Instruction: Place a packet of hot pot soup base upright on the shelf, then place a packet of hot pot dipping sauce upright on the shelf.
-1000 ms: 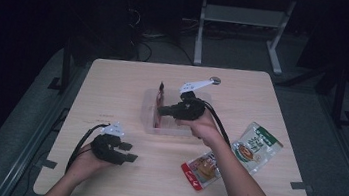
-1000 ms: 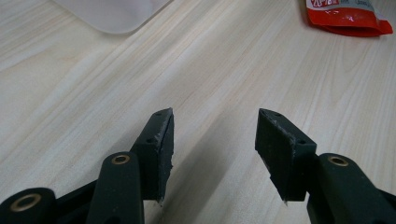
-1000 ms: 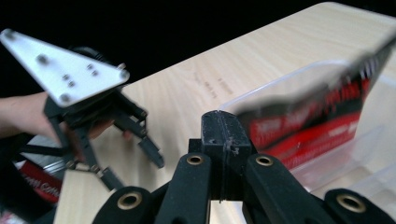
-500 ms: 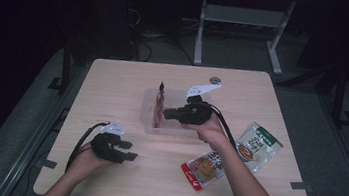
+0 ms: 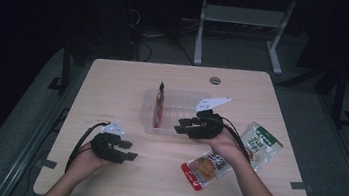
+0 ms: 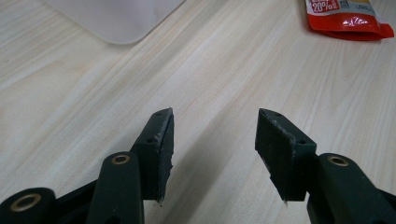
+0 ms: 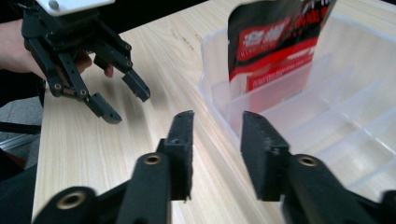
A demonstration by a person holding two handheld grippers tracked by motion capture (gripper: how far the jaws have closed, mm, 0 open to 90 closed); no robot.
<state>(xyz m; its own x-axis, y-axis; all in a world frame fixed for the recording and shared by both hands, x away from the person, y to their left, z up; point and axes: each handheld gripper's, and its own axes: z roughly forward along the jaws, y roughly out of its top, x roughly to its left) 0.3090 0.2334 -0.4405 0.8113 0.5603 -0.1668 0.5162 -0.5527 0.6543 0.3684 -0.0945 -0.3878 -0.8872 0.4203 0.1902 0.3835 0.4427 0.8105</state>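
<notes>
A clear plastic box (image 5: 197, 101) with dividers stands at the table's middle. A red and black packet (image 5: 160, 105) stands upright in its left compartment, also close up in the right gripper view as the packet (image 7: 275, 42). My right gripper (image 5: 180, 128) hovers at the box's near edge. Its jaws have just been opening and nothing is between them; the right gripper (image 7: 215, 116) points past the box wall (image 7: 219, 107). My left gripper (image 5: 129, 151) rests open at the front left over bare wood, and the left gripper (image 6: 212, 114) holds nothing.
A red snack packet (image 5: 206, 168) lies flat near the front edge, right of centre, and shows as the red packet (image 6: 348, 16). A green and white packet (image 5: 260, 144) lies at the right. A round grommet (image 5: 215, 80) sits at the far side. Bare wood lies between the hands.
The right gripper has drawn back from over the box toward the near side and opened. The red and black packet now stands free in the box. The left hand stayed put.
</notes>
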